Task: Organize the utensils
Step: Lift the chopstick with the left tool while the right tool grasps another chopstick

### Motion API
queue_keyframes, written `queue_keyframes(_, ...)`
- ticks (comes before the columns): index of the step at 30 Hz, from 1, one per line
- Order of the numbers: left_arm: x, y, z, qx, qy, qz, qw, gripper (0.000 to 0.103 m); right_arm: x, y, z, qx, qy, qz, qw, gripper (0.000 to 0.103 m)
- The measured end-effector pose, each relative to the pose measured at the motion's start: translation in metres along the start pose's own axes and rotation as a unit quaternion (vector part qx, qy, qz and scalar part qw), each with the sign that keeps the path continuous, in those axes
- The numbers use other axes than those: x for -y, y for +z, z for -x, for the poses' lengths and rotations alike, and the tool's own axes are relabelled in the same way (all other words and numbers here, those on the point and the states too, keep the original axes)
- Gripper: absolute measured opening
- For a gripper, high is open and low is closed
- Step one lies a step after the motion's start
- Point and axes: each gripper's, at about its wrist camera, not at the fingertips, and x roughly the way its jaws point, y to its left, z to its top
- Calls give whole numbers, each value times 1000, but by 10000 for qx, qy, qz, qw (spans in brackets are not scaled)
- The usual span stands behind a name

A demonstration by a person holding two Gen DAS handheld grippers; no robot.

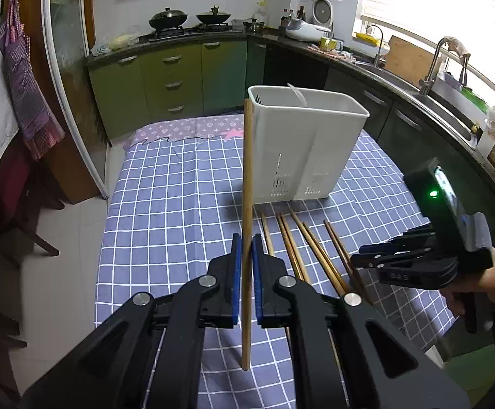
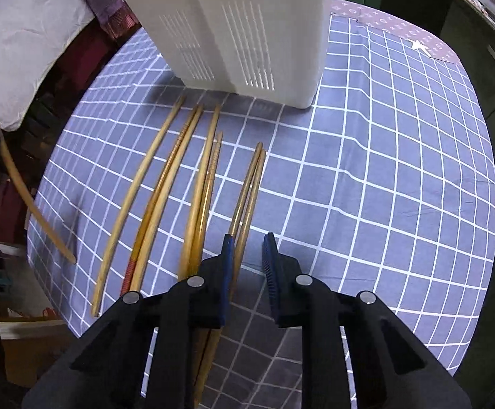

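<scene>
My left gripper (image 1: 246, 238) is shut on a light wooden chopstick (image 1: 247, 177) and holds it upright above the table, its top end level with the near left corner of the white utensil holder (image 1: 302, 143). The held chopstick also shows at the left of the right wrist view (image 2: 12, 170). Several wooden chopsticks (image 2: 179, 187) lie side by side on the blue checked tablecloth (image 2: 366, 170) in front of the holder (image 2: 247, 27). My right gripper (image 2: 249, 242) is open, low over the rightmost pair of chopsticks (image 2: 247, 197); it also shows in the left wrist view (image 1: 376, 255).
The table stands in a kitchen. Green cabinets (image 1: 165, 78) and a stove with woks (image 1: 189, 20) are behind it, a sink counter (image 1: 434, 102) runs along the right. A chair (image 1: 15, 204) stands at the left of the table.
</scene>
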Motion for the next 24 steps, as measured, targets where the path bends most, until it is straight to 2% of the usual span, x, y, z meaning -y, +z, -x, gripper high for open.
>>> queue_keyframes(10, 3, -3, 5, 66, 37, -101, 9999, 6, -27, 10, -17, -126, -388, 298, 9987, 16)
queue_keyframes(12, 3, -4, 6, 72, 39, -121, 9999, 6, -30, 13, -19, -118, -508, 367, 9980, 10)
queue_keyframes(15, 2, -4, 6, 63, 23, -125, 9999, 6, -30, 14, -18, -97, -482, 339, 9982, 7)
queue_keyframes(19, 1, -3, 6, 52, 9, -124, 9999, 6, -24, 11, 2, 221, -202, 255, 9992, 7)
queue_keyframes(24, 2, -3, 9, 74, -14, -134, 9999, 6, -12, 2, 49, 820, 30, 129, 9965, 7)
